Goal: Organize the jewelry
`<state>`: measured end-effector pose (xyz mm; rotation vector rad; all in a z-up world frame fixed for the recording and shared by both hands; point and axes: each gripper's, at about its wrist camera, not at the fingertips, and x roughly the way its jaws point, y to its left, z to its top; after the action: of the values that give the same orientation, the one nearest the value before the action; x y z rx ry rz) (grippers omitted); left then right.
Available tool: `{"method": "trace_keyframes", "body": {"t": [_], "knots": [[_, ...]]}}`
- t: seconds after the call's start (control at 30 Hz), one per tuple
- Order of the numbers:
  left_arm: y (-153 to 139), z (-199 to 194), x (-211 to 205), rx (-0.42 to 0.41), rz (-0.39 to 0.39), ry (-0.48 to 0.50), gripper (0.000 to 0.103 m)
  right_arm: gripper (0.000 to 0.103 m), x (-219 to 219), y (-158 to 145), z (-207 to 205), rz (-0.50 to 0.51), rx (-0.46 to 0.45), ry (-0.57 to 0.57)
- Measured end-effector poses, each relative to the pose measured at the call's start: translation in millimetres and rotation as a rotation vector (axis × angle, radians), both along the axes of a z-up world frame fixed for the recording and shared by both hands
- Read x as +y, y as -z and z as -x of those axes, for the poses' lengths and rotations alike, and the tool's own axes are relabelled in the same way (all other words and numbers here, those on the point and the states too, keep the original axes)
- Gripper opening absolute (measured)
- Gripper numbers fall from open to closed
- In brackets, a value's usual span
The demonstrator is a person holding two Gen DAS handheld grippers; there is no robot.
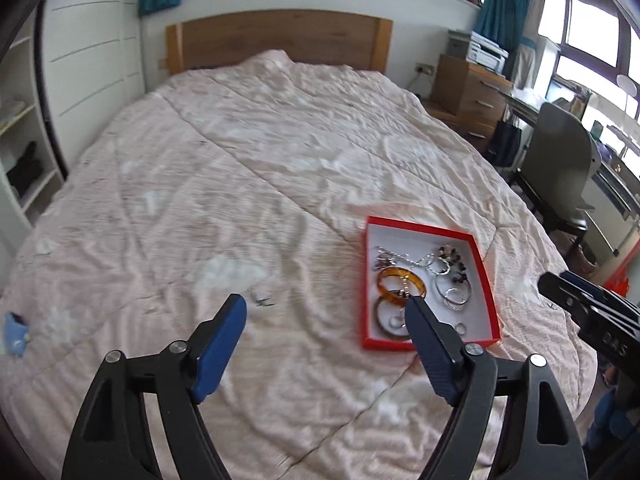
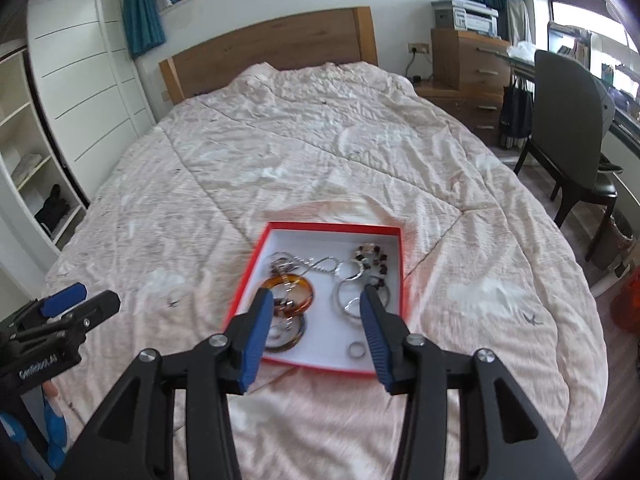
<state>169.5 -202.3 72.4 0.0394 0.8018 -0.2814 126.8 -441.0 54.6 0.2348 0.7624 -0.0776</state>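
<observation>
A red box (image 1: 486, 280) with a white inside lies on the pink quilt; it also shows in the right wrist view (image 2: 334, 227). It holds an amber bangle (image 1: 384, 278) (image 2: 306, 286), a dark bangle (image 2: 298, 338), silver rings (image 2: 356, 350), silver hoops (image 1: 456, 296), a silver chain (image 2: 320, 264) and a dark beaded piece (image 1: 452, 258) (image 2: 372, 258). My left gripper (image 1: 326, 306) is open and empty, above the quilt left of the box. My right gripper (image 2: 314, 296) is open and empty, just above the box's near part.
The pink quilt (image 1: 240, 160) covers a wide bed with a wooden headboard (image 2: 272, 48). A small blue object (image 1: 16, 334) lies at the quilt's left edge. A chair (image 2: 568, 128), drawers (image 2: 468, 64) and a desk stand to the right. White shelves (image 2: 32, 168) stand on the left.
</observation>
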Motion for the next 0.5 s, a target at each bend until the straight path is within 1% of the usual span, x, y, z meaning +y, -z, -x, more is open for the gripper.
{"method": "trace_keyframes", "body": {"t": [0.1,0.17,0.23,0.5], "knots": [[-12.8,20.5,18.0,-0.032,0.003,-0.026,0.086,0.044,19.8,-12.8,20.7,0.007,-0.024,-0.019],[-20.5,33.3,30.3,-0.049,-0.001,-0.038,0.087,0.049,32.1,-18.4,34.3,0.012,-0.034,-0.028],[-27.6,47.3,43.2,-0.070,-0.004,-0.053,0.088,0.051,45.1,-24.4,50.2,0.019,-0.047,-0.034],[-48.2,97.0,86.2,-0.126,-0.015,-0.083,0.091,0.052,81.4,-41.4,95.1,0.028,-0.092,-0.040]]}}
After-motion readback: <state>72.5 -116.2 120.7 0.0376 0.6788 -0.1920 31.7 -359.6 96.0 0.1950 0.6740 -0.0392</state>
